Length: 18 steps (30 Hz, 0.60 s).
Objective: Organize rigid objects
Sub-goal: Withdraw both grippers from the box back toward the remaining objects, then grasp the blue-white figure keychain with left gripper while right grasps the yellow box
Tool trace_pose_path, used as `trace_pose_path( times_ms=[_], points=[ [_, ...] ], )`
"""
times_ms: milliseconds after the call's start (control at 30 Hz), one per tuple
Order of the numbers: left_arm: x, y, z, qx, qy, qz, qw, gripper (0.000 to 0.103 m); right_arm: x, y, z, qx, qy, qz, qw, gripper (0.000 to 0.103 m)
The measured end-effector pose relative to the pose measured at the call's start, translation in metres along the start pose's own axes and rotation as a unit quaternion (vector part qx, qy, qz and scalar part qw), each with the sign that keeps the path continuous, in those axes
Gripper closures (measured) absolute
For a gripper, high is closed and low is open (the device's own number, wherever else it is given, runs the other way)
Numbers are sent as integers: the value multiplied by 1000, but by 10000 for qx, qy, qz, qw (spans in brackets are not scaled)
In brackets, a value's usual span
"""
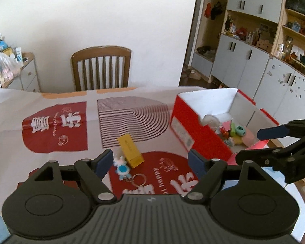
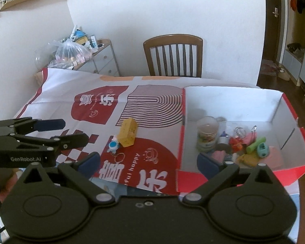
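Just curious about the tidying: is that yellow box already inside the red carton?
No, the yellow box lies on the tablecloth left of the red carton, beside a little blue-and-white keychain figure.

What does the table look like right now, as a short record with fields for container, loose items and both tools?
container: red cardboard box with white inside, open, already holding small items
loose items: yellow rectangular box, blue and white figure keychain, both on the patterned tablecloth
left tool: open, empty
right tool: open, empty
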<state>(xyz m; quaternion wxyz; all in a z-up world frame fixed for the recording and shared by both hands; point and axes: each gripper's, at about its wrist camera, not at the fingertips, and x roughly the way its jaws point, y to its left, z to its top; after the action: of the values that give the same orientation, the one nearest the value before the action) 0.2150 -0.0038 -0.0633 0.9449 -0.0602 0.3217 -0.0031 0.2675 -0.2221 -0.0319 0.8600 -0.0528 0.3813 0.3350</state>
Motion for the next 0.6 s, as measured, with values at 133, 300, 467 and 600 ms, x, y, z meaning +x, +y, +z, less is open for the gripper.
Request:
trace_pose_path(
  times_ms=[133,300,467,600],
  points=[
    [7,16,-10,-42,44,157,9999,22,13,15,5,-45,93,-57,9999,1],
    [18,33,-18,-217,16,247,9995,22,33,30,16,-94,212,-176,9996,1],
    [35,42,-25,-258,91,410,9988,22,57,41,26,-132,362,-195,9991,1],
    [49,48,-33,-298,147,469,9983,22,75,52,29,-339,506,-186,9980,1]
  ],
)
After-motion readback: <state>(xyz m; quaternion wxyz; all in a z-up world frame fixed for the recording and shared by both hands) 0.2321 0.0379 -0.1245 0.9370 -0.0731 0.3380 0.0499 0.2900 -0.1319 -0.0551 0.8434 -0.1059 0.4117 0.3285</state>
